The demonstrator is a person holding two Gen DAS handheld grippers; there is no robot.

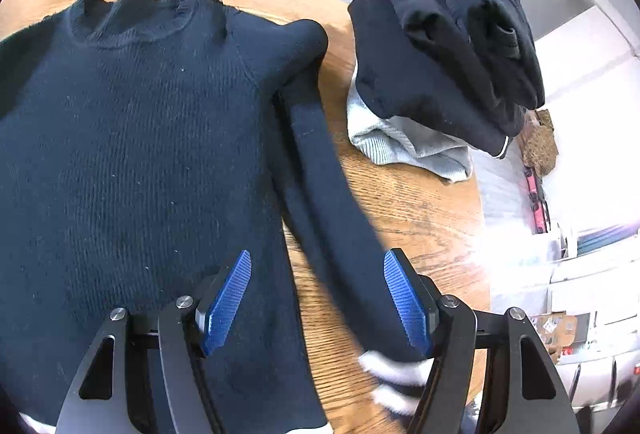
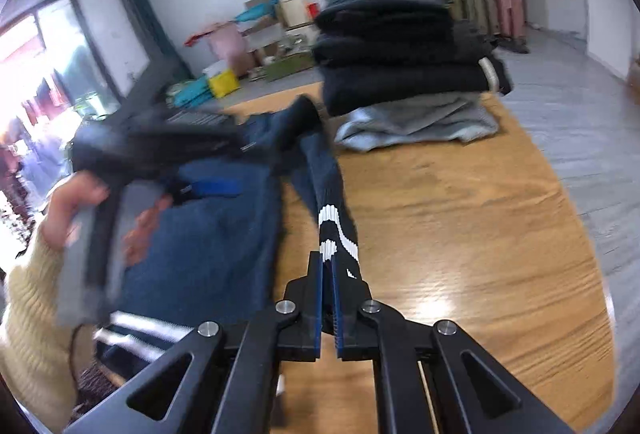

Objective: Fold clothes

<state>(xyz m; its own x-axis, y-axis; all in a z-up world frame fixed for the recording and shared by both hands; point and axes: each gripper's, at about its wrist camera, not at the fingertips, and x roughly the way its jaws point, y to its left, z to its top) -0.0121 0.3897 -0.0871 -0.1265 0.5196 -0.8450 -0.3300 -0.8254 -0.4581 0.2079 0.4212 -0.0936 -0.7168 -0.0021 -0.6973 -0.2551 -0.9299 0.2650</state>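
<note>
Navy sweater (image 1: 132, 137): one; folded stack (image 1: 440, 45): one; right claw (image 2: 328, 270) clamps cuff (image 2: 334, 230).

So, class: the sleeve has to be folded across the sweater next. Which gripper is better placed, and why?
Right. The right gripper is already shut on the sleeve at its striped cuff; the left gripper hangs open over the sweater, holding nothing.

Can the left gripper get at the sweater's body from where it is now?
Probably yes. The left gripper is open and empty, hovering right over the navy sweater, with nothing between them. The right gripper only pinches the striped cuff, off to the side.
</note>
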